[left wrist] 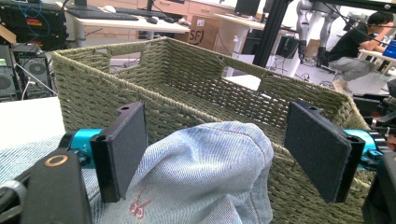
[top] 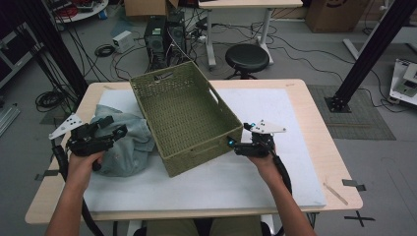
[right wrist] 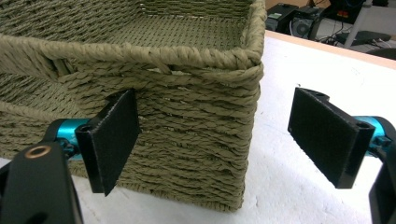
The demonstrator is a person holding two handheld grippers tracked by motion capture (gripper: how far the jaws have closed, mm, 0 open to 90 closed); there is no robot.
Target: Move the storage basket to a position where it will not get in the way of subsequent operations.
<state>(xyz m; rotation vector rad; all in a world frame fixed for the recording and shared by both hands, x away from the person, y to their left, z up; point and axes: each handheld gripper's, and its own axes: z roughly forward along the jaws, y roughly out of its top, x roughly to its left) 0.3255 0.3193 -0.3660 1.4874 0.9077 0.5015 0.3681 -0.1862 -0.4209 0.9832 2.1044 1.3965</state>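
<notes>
Green woven basket (top: pixel 184 115) empty, set at a slant mid-table on the white mat (top: pixel 275 182), with crumpled pale denim cloth (top: pixel 125 142) heaped just left of it, touching its left wall. Left gripper (left wrist: pixel 219 154) spread wide, jaws on either side of a raised denim fold, pads (left wrist: pixel 128 149) clear of it, basket wall straight ahead. Right gripper (right wrist: pixel 219 144) also wide apart at the basket's near right corner, one jaw just in front of the weave, the other over bare mat, nothing held.
</notes>
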